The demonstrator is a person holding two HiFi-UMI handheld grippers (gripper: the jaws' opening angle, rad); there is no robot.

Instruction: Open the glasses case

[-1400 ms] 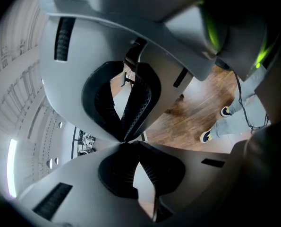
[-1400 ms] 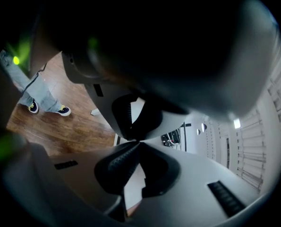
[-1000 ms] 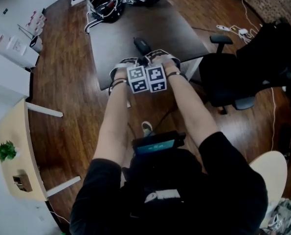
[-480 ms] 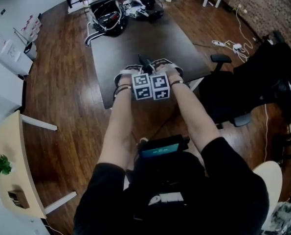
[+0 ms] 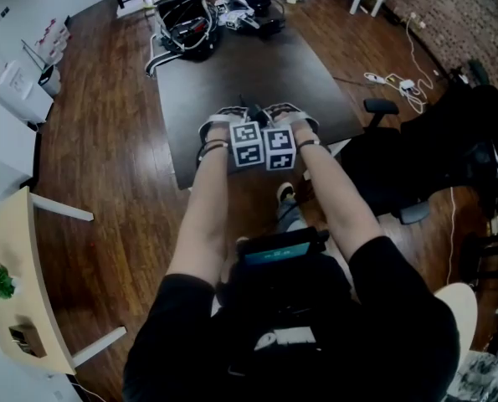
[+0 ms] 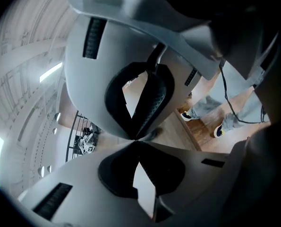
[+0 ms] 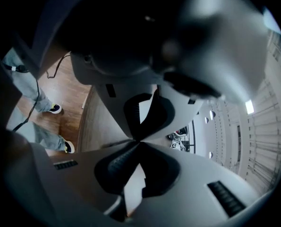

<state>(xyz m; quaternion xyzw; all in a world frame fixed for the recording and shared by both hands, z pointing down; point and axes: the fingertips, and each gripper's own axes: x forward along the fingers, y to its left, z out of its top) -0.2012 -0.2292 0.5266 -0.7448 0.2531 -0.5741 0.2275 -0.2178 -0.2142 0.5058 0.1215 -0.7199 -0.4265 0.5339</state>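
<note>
The dark brown rectangular tabletop (image 5: 232, 65) fills the head view's upper middle. The white left gripper (image 6: 136, 140) and right gripper (image 7: 139, 141) sit side by side, both clenched on nothing. The slim black glasses case (image 5: 250, 105) lies at their twelve o'clock, seemingly pointing lengthwise away and equally near both. Only the head view shows a sliver of it.

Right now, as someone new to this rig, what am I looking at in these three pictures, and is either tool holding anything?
No robot here: a person holds a two-jaw tool in each hand. The head view looks down from their head; the marker cubes are part of the tools, held side by side over the near edge of a dark table. The other two views look along each tool's jaws. The left tool and right tool are both shut on nothing. A small dark thing just beyond them may be the glasses case, mostly hidden. Cables and gear lie at the far end.
</note>
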